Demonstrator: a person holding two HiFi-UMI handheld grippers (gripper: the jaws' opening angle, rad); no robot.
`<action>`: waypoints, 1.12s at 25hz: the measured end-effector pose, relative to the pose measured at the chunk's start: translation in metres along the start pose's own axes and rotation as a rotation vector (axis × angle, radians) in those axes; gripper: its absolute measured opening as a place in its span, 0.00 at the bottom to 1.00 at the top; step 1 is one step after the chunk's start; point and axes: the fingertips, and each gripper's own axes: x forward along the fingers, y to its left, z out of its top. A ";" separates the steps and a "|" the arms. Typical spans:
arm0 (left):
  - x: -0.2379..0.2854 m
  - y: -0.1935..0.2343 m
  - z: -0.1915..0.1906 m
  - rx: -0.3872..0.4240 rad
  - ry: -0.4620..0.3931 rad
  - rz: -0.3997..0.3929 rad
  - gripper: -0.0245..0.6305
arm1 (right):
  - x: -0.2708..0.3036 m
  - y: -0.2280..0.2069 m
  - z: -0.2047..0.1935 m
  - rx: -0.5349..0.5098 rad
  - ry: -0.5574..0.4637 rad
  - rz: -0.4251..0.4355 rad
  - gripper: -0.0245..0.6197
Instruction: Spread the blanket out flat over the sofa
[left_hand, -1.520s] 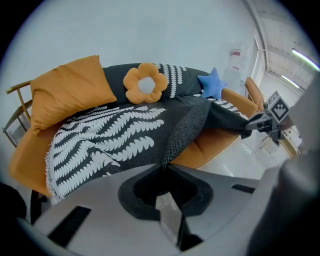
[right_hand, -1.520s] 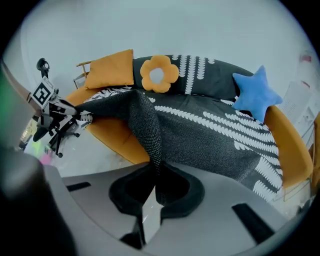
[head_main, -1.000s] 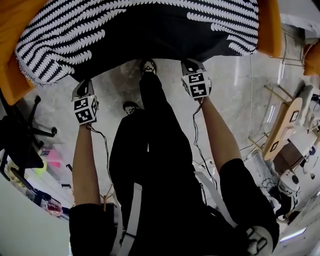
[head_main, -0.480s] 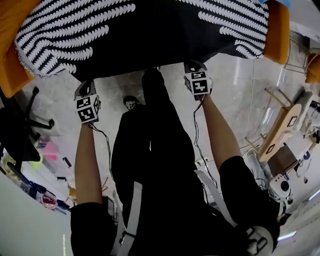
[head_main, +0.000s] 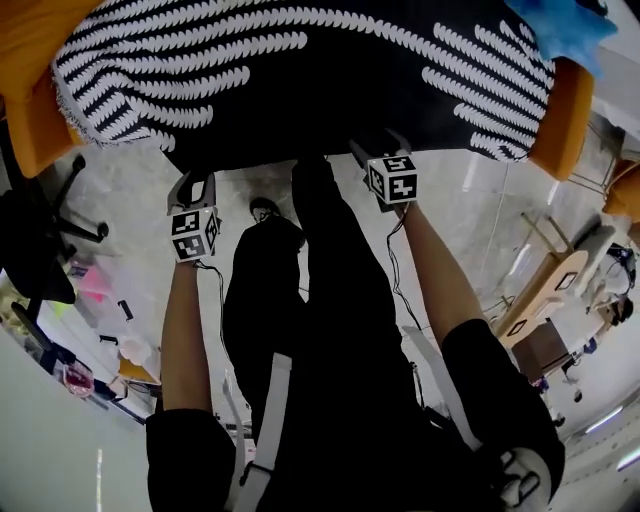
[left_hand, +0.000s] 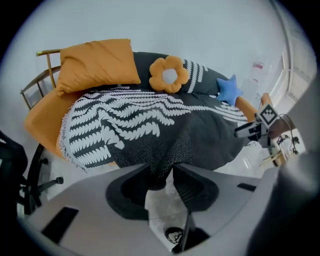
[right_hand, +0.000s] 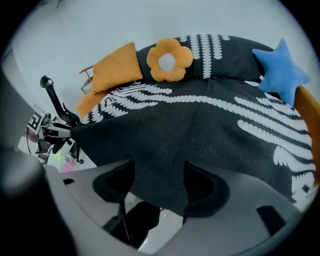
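where the blanket lies: the black blanket (head_main: 300, 90) with white leaf rows is draped over the orange sofa (head_main: 25, 130), and its front hem is hung over the seat edge toward the floor (head_main: 130, 200).
left gripper (left_hand: 160, 172): it is held at the left part of the hem; its jaws have just been opening and are set narrowly apart. a drooping corner of the cloth is seen between them, touching the left jaw, with a gap to the right one.
right gripper (right_hand: 159, 175): it is held at the right part of the hem; its jaws have just been opening and are spread wide. a flap of the hem is hung loosely between them, not pinched.
blanket surface: folds are seen on the left half; the right half is laid smoother.
cushions: an orange cushion (left_hand: 95, 62) is leaned at the left end, a flower cushion (left_hand: 169, 75) is set mid-back, and a star cushion (left_hand: 229, 90) is set further right.
office chair (head_main: 30, 250): it is placed beside the sofa's left end.
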 end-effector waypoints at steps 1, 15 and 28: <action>-0.005 0.000 0.004 -0.016 -0.009 -0.013 0.24 | 0.006 0.009 0.013 -0.021 0.001 0.021 0.53; -0.034 0.139 -0.009 -0.287 -0.107 0.110 0.32 | 0.099 0.191 0.131 -0.238 0.011 0.171 0.53; 0.007 0.289 0.011 -0.280 -0.067 0.114 0.32 | 0.139 0.276 0.175 -0.103 0.012 0.097 0.53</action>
